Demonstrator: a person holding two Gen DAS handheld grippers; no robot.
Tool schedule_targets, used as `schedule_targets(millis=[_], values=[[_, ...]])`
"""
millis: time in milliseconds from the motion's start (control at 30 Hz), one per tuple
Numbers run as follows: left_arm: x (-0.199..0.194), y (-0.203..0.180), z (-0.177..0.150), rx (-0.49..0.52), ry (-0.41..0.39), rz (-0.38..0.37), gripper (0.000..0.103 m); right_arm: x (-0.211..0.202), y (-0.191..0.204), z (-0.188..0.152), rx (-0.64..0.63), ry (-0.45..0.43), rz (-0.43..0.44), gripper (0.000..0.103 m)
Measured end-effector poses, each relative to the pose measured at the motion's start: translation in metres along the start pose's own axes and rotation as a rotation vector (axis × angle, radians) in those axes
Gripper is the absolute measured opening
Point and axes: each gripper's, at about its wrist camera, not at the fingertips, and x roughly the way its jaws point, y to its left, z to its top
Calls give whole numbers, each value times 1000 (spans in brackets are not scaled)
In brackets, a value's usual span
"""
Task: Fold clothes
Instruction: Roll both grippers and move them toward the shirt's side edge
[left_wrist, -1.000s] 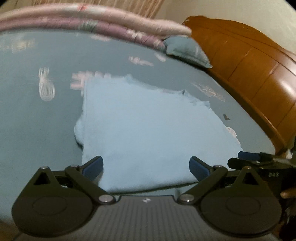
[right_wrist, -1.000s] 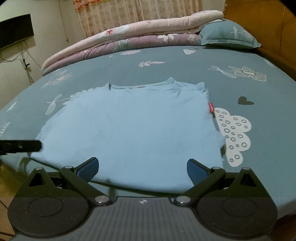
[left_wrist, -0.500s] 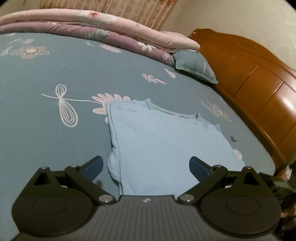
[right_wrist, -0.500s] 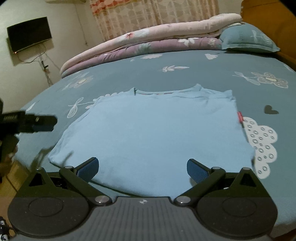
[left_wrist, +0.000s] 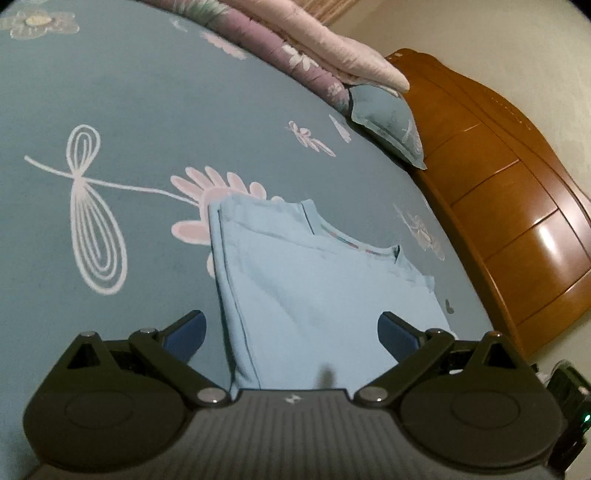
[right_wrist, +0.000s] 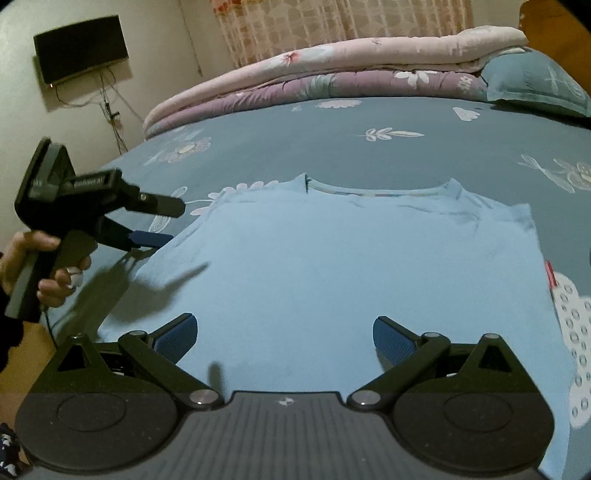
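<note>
A light blue T-shirt (right_wrist: 351, 266) lies flat on the blue patterned bed sheet (right_wrist: 406, 155), neckline at the far side and a red tag (right_wrist: 550, 273) on its right edge. My right gripper (right_wrist: 282, 336) hovers open over the shirt's near hem, holding nothing. In the right wrist view a hand (right_wrist: 26, 258) holds my left gripper (right_wrist: 166, 223) open just off the shirt's left edge. The left wrist view has the left gripper (left_wrist: 291, 332) open, straddling the T-shirt (left_wrist: 314, 288) along its folded left side, with nothing gripped.
Folded pink and purple quilts (right_wrist: 332, 74) and a blue pillow (right_wrist: 535, 81) lie along the far side of the bed. A wooden headboard (left_wrist: 517, 184) rises on the right. A wall television (right_wrist: 81, 48) hangs at the left, and floor shows past the bed's near left edge.
The left gripper has swung around to the shirt's left edge and come into the right wrist view. The right gripper has risen slightly. Both stay open; the shirt has not moved.
</note>
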Motion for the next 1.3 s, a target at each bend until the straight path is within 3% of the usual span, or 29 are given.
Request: schedule_targets(millis=[67, 200, 300, 500, 600, 733, 933, 1167, 1300], values=[[-1, -2, 0, 0, 18, 11, 99, 5, 10, 6, -42, 17, -2, 103], [-13, -10, -13, 12, 46, 60, 99, 15, 50, 12, -273, 56, -36, 103], [-26, -20, -30, 46, 63, 103, 99, 23, 85, 3, -481, 70, -69, 103], [-56, -33, -76, 100, 54, 191, 99, 19, 124, -24, -697, 62, -93, 103], [-72, -45, -96, 181, 25, 269, 99, 11, 139, -38, -804, 31, -125, 103], [-82, -68, -117, 389, -4, 409, 99, 15, 157, -51, -953, 15, -234, 103], [-74, -89, -137, 678, 27, 546, 99, 27, 176, -51, -1079, 20, -271, 103], [-53, -92, -132, 790, 63, 556, 99, 27, 176, -36, -1098, -20, -305, 103], [-41, -93, -131, 887, 24, 596, 100, 22, 170, -29, -1057, -30, -296, 103]])
